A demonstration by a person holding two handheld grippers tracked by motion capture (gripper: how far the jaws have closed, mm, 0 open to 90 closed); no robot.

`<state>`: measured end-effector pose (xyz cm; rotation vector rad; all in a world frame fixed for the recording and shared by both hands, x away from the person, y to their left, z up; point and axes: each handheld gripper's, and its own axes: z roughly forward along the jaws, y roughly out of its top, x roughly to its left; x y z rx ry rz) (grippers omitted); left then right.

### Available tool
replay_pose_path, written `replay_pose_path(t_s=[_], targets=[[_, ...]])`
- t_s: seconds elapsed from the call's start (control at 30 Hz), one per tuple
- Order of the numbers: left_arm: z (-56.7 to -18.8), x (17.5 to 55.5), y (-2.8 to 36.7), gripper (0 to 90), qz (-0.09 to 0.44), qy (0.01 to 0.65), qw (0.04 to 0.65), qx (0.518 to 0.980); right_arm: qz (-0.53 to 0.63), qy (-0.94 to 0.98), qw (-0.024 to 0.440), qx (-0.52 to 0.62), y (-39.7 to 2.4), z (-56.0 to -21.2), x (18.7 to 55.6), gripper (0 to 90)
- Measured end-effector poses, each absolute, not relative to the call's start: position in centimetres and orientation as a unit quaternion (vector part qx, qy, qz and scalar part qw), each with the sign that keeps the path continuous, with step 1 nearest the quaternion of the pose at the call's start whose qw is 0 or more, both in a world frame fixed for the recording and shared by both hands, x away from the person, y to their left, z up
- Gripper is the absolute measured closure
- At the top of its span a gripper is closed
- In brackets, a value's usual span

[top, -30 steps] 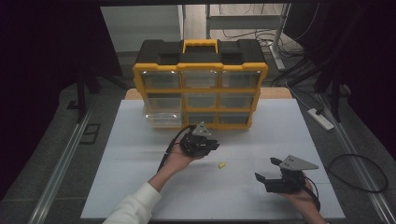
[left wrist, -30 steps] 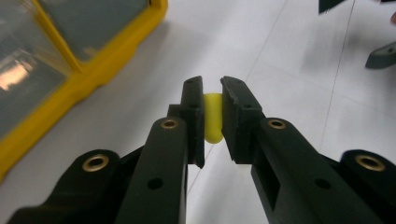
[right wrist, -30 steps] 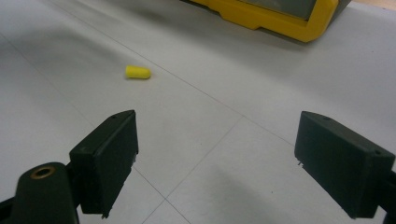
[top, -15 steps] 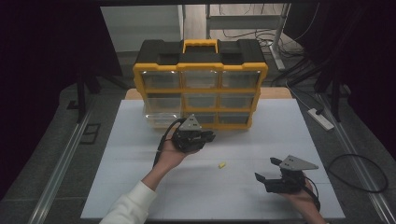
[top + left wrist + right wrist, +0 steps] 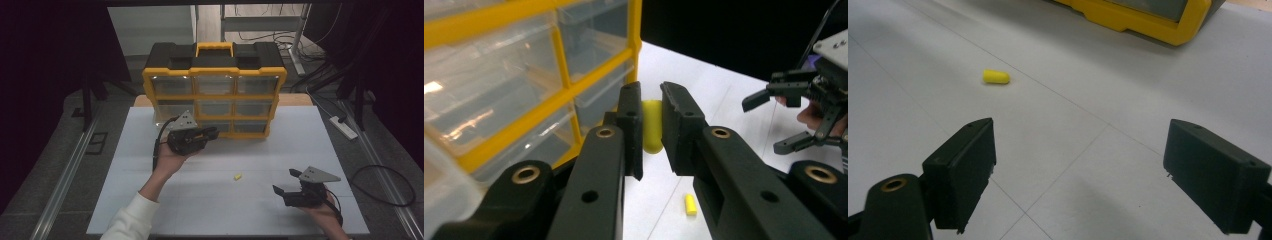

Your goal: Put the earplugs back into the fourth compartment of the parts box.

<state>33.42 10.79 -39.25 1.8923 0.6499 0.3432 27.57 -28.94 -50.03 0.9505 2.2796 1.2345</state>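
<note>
My left gripper (image 5: pixel 212 133) is held above the white table (image 5: pixel 150 200), just in front of the lowest drawers of the yellow and black drawer cabinet (image 5: pixel 215 95). It is shut on a small yellow foam plug (image 5: pixel 652 127), which stands upright between the pads. A second yellow plug (image 5: pixel 238 176) lies loose on the table; it is also in the left gripper view (image 5: pixel 690 204) and the right gripper view (image 5: pixel 996 76). My right gripper (image 5: pixel 284 181) rests low near the front right, open, with nothing between its fingers (image 5: pixel 968 170).
The cabinet has clear plastic drawers (image 5: pixel 489 100) in three rows and a carrying handle (image 5: pixel 214 47) on top. Its yellow base (image 5: pixel 1143 22) is ahead of the right gripper. Cables and a power strip (image 5: pixel 343 127) lie on the floor to the right.
The left hand has risen and moved left and back toward the cabinet, with the plug still between the jaws. The right hand and the loose plug have stayed put.
</note>
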Motion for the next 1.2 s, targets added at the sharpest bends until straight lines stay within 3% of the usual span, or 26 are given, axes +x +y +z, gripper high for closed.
replay_pose_path(t_s=[0.77, 1.2], targets=[[-37.5, 33.5, 15.6, 78.7, 0.181, 0.315, 0.552, 0.75, 0.435, 0.813, 0.191, 0.337, -28.9, -50.1, 27.6, 14.3], [-38.0, 34.5, 18.2, 78.7, 0.227, 0.359, 0.541, 0.726, 0.434, 0.813, 0.191, 0.337, -28.9, -50.1, 27.6, 14.3]])
